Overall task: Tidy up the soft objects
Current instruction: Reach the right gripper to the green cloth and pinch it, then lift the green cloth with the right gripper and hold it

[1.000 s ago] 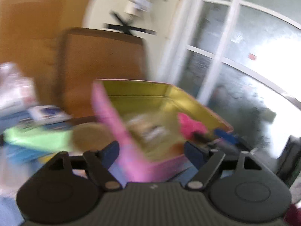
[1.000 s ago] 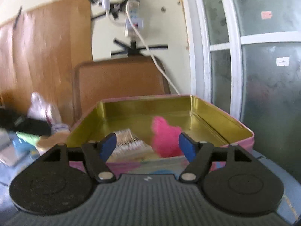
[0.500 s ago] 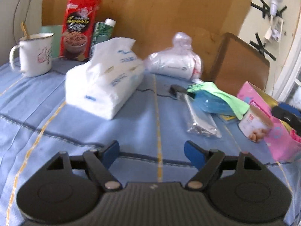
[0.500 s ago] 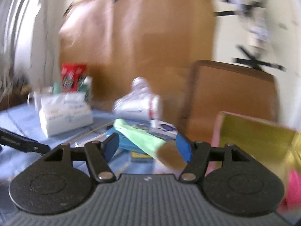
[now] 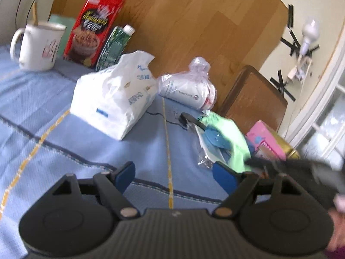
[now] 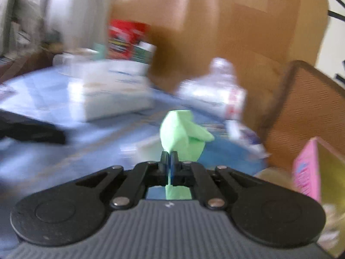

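A light green cloth (image 6: 181,133) sticks up between the pads of my right gripper (image 6: 169,157), which is shut on it. In the left wrist view the same green cloth (image 5: 228,138) drapes over a blue item, and the blurred right gripper (image 5: 252,161) pinches its near end. My left gripper (image 5: 173,170) hangs over the blue tablecloth; its jaws are opening with nothing between them. The pink tin (image 5: 267,140) with a gold inside stands to the right of the cloth, also seen as the pink tin (image 6: 306,172) at the right edge.
A white tissue pack (image 5: 114,99) lies mid-table, with a bagged white roll (image 5: 189,86) behind it. A mug (image 5: 36,45), a red box (image 5: 92,26) and a green carton (image 5: 114,45) stand at the back left. A brown chair back (image 5: 254,101) rises behind the tin.
Both grippers swung left from the tin to the table. The right gripper, open before, has shut on the green cloth. The left gripper's view has settled over the tablecloth.
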A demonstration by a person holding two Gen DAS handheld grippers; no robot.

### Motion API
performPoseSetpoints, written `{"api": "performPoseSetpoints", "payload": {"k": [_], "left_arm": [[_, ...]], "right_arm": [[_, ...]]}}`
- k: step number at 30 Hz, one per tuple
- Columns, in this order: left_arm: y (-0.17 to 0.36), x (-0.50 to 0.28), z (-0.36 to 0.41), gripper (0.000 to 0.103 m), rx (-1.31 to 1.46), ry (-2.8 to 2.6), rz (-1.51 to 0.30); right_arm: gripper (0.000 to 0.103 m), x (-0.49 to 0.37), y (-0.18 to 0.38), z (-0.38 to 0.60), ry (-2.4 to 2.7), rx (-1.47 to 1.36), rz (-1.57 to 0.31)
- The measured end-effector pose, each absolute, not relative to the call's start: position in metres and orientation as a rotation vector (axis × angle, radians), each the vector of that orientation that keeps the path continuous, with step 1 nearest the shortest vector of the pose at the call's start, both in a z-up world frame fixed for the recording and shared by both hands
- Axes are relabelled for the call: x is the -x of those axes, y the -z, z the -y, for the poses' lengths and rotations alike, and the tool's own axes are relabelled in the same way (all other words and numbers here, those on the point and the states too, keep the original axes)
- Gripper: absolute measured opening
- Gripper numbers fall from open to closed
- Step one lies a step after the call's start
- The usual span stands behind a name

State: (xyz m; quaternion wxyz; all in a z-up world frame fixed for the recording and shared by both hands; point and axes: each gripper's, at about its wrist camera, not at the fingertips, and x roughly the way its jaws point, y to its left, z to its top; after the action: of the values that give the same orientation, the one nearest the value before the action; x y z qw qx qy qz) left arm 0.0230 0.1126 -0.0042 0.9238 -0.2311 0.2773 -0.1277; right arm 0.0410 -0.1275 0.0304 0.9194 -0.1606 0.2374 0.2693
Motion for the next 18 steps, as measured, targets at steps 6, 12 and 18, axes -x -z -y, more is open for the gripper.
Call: {"api": "performPoseSetpoints", "payload": {"k": [6,12,18], "left_arm": [[0.006,-0.025,-0.112,0.082,0.482,0.27,-0.578],[0.005,-0.024,-0.108,0.082,0.444,0.257,-0.579],[0.007,-0.028,-0.11,0.082,0.465,0.263,-0.593]], "right_arm": [[0.005,0.023,-0.014,0.109,-0.754,0.274,-0.509],[0.04,0.024,0.005,0.104,-0.776,0.242,-0.535],[0.049,0.021,0.01,0.117,-0.764,0.126,-0.546]]}}
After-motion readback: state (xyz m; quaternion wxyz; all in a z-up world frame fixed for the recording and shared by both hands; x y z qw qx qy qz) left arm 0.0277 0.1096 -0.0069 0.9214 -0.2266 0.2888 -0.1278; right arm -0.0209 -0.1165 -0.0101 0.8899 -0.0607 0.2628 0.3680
